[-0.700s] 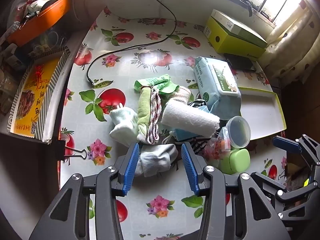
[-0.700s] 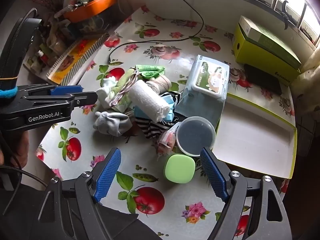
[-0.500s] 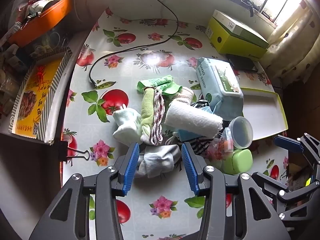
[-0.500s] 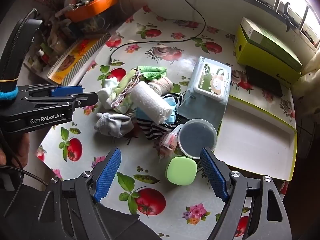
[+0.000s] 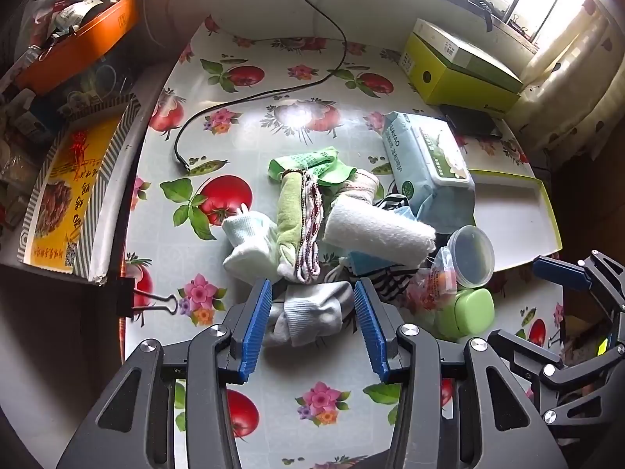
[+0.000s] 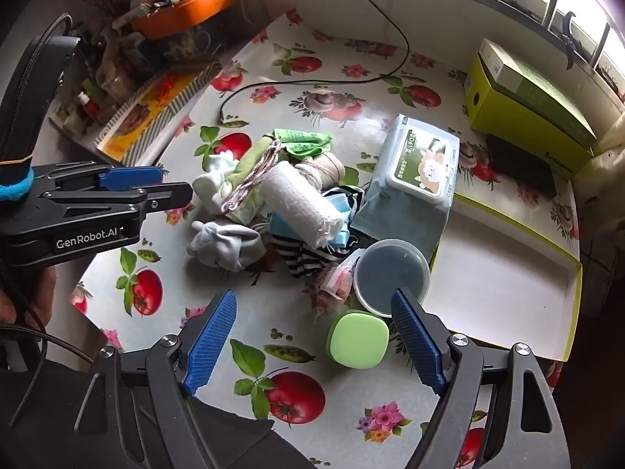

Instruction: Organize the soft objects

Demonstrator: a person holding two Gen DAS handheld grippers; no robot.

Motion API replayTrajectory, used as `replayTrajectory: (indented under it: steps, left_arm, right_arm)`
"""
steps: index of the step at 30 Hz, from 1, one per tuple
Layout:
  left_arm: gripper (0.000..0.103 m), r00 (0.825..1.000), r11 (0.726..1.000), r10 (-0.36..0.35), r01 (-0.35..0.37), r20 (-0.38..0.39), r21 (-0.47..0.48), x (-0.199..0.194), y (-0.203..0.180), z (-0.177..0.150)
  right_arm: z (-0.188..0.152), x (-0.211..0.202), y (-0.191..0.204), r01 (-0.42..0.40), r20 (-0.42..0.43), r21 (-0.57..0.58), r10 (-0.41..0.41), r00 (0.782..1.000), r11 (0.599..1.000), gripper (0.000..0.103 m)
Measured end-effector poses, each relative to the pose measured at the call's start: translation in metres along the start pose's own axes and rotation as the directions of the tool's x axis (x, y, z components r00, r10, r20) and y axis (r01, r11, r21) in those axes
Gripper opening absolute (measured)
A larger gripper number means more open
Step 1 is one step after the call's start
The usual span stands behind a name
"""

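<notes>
With both claws spread wide, nothing is pinched. Left gripper (image 5: pixel 312 322) straddles the grey socks (image 5: pixel 308 318), blue pads either side of the bundle; can't tell if they touch it. Right gripper (image 6: pixel 312 346) hangs over bare tablecloth (image 6: pixel 273 297), green case (image 6: pixel 358 339) between its fingers near the right pad. Soft pile sits mid-table: white towel roll (image 5: pixel 379 230) on top of striped cloth (image 5: pixel 386 277) and blue cloth (image 5: pixel 365 264), green-and-braided roll (image 5: pixel 299 226) beside it, pale mint socks (image 5: pixel 250 240) at the left edge, beige roll (image 5: pixel 361 187) and green packet (image 5: pixel 312 162) behind. Wipes pack (image 5: pixel 427 164) leans at the pile's right, touching it. Round lidded tub (image 6: pixel 390 275) is just beside the case. White tray (image 6: pixel 504 285) with yellow-green rim lies right of the pile. Yellow box (image 6: pixel 531 105) is at the far corner.
</notes>
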State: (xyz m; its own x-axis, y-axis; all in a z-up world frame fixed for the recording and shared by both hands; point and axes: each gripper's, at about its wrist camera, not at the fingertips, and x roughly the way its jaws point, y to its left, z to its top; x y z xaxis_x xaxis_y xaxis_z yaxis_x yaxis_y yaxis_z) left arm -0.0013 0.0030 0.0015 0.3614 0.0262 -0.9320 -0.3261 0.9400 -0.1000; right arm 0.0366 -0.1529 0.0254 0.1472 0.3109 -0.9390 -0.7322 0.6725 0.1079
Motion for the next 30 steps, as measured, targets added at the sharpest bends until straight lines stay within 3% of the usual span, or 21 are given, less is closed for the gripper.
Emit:
replayTrajectory:
  steps: [30]
  left_arm:
    - [0.046, 1.000, 1.000, -0.022, 0.022, -0.012, -0.017, 0.0063, 0.0055, -0.0007]
  right_arm:
    - [0.0067, 0.0045, 0.0013, -0.009, 0.004, -0.008, 0.009, 1.000, 1.000, 0.082]
